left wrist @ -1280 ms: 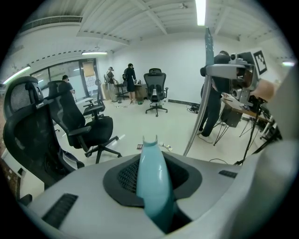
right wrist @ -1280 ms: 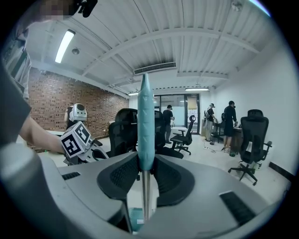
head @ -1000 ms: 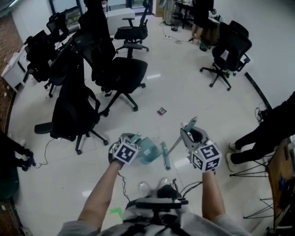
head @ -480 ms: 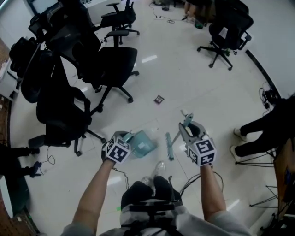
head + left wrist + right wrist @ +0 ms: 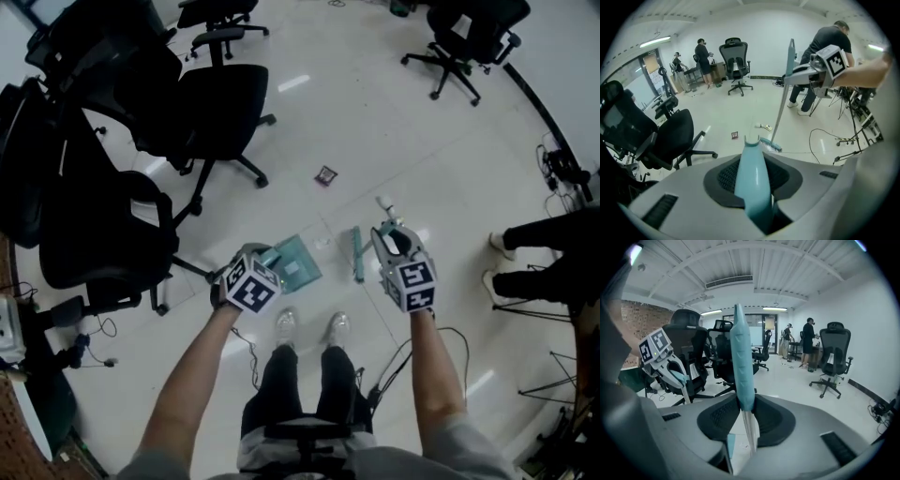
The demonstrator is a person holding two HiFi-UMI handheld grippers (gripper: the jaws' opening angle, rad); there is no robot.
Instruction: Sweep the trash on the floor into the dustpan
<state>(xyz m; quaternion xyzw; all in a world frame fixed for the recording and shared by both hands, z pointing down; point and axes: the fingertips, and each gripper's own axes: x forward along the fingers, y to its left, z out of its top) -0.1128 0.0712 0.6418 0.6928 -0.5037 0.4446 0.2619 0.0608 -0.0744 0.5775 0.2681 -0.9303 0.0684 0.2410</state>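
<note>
Person standing on a pale floor (image 5: 412, 122), both tools lowered in front.

- Grip: the left claw (image 5: 263, 264) is clenched on the teal handle of the dustpan (image 5: 300, 264). The pan is low, just ahead of the person's feet. Whether it touches the floor I cannot tell.
- Grip: the right claw (image 5: 388, 238) is clenched on the broom handle (image 5: 742, 366). The broom head (image 5: 356, 253) is down beside the pan, near it but apart, with its long axis running away from the person.
- Trash: a small dark wrapper (image 5: 325, 175) lies on open floor beyond both tools, toward the office chair (image 5: 202, 112), well apart from bristles and pan. Sideways it falls between the two.
- A paler scrap (image 5: 764, 126) shows near the bristles in the left gripper view.

Reading: the broom likely has to reach past the wrapper and draw it back toward the pan. The right hand does the reaching and the left only has to set the pan's mouth facing it.
</note>
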